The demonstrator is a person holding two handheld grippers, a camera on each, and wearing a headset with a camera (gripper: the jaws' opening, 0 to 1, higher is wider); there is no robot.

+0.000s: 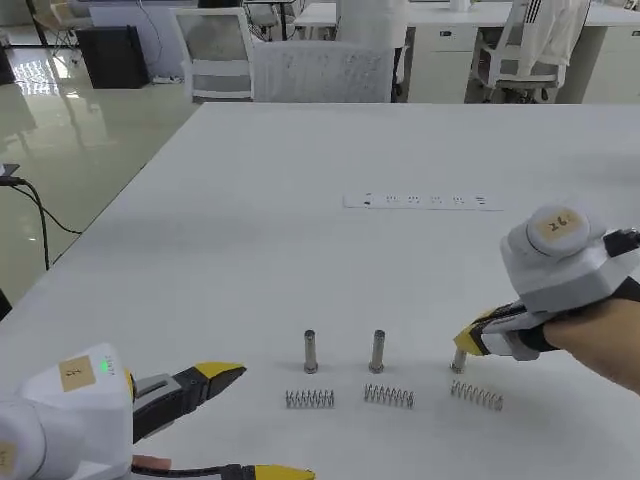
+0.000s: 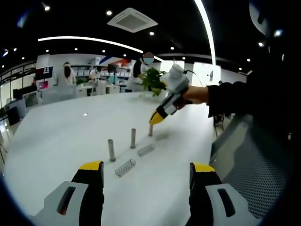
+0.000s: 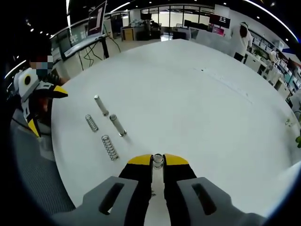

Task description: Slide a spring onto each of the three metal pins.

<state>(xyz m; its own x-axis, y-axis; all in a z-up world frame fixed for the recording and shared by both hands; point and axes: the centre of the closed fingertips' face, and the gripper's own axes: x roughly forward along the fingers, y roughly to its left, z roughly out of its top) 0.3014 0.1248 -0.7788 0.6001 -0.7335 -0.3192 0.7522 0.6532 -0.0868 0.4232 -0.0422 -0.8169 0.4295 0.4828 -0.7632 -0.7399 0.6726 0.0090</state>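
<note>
**A:** Starting at the left, what are the left tongs (image 1: 252,424) doing?

**B:** They gape wide with nothing in them, at about 8 o'clock from the left pin (image 1: 310,352). That pin stands upright and bare on the tabletop (image 1: 300,200). The left spring (image 1: 309,399) lies flat at its 6 o'clock.

**A:** And the middle?

**B:** Much the same. The middle pin (image 1: 377,351) is upright and bare, with the middle spring (image 1: 388,397) at its 6 o'clock.

**A:** The right side?

**B:** The right tongs (image 1: 466,341) are pinched tight on the top of the right pin (image 1: 458,366). I can't tell whether it's lifted. The right spring (image 1: 476,396) lies at its 5 o'clock.

**A:** So which step is this?

**B:** The first, I'd judge, since no spring is threaded. The next move probably needs the empty tongs to close lightly across a spring's coils, then line its open end up with a pin's axis.
</note>
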